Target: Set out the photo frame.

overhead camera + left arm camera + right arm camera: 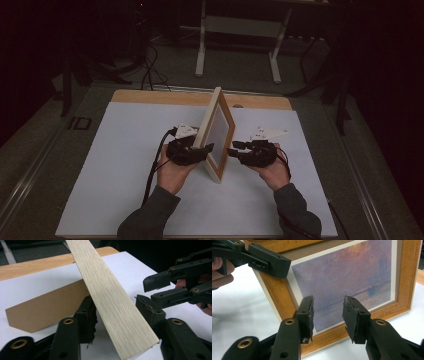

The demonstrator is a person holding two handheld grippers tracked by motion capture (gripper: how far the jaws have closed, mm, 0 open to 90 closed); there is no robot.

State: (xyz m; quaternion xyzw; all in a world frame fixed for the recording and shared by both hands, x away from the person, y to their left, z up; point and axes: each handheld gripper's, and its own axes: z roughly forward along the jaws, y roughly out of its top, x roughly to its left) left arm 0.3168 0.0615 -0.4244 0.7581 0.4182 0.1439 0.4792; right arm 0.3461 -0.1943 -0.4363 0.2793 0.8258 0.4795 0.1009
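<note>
High view: frame [218,131] upright on white sheet [125,165] over wooden worktop [150,96], dim room.
Left gripper [206,148] straddles the frame edge, jaws apart; right gripper [236,150] released, beside the frame.

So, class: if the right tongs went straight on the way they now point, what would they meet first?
Most likely the print in the picture frame: the open right tongs point straight at it, though the remaining gap is hard to judge.

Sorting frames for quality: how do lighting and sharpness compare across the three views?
High view: dim, room behind nearly black, picture frame small and soft. Left gripper view: bright, the frame's wood grain sharp, nearest parts of the left claw blurred. Right gripper view: well lit, print sharp, no obvious glare, right claw slightly soft.
</note>
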